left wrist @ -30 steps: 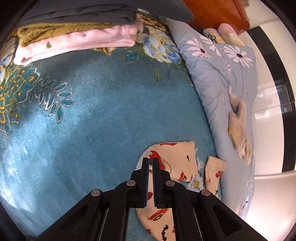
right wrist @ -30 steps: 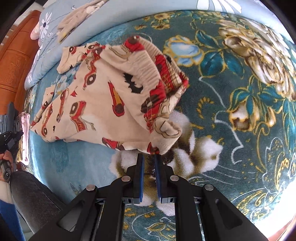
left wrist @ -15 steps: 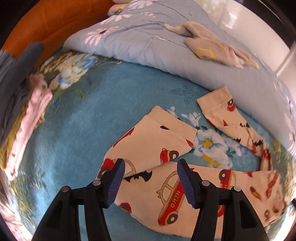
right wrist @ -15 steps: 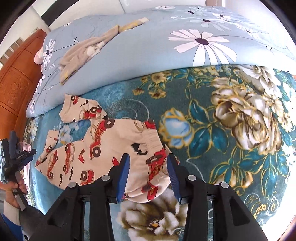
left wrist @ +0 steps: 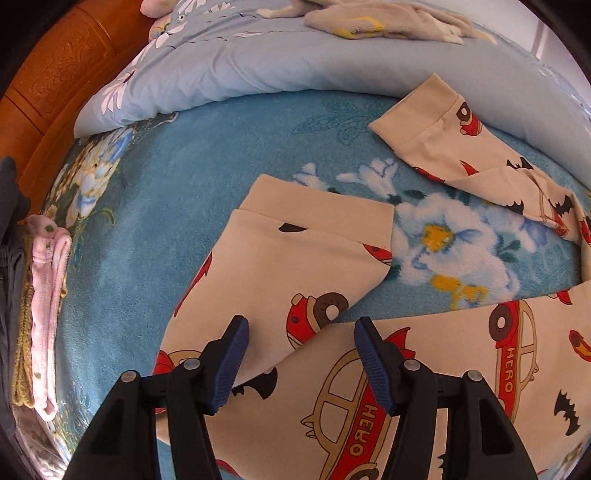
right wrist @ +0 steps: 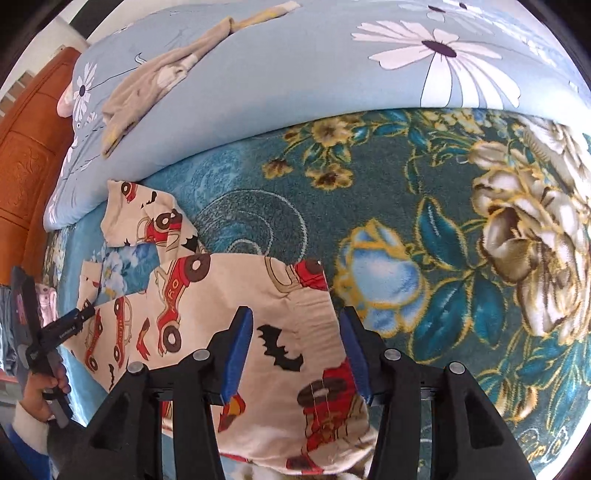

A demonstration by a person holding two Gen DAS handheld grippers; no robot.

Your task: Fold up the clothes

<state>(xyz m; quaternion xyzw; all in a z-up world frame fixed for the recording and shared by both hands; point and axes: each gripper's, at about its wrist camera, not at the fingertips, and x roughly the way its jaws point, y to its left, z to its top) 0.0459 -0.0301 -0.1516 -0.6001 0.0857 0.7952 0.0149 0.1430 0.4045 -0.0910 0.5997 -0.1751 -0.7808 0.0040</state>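
Both grippers spread, gripping nothing: left gripper [left wrist: 301, 363], right gripper [right wrist: 295, 352] over pants [left wrist: 295, 266]. Pinch 2 cuffs ahead, align edges.

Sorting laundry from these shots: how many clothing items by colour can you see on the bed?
Cream car-print pyjama trousers: 1
Beige garment on the quilt: 1
Pink folded item: 1
Mustard folded item: 1
Grey folded item: 1
Total: 5

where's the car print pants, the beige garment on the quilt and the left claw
car print pants [left wrist: 295, 266], left wrist view, folded leg
beige garment [right wrist: 147, 88], right wrist view, crumpled middle
left claw [left wrist: 301, 363], left wrist view, between open fingertips
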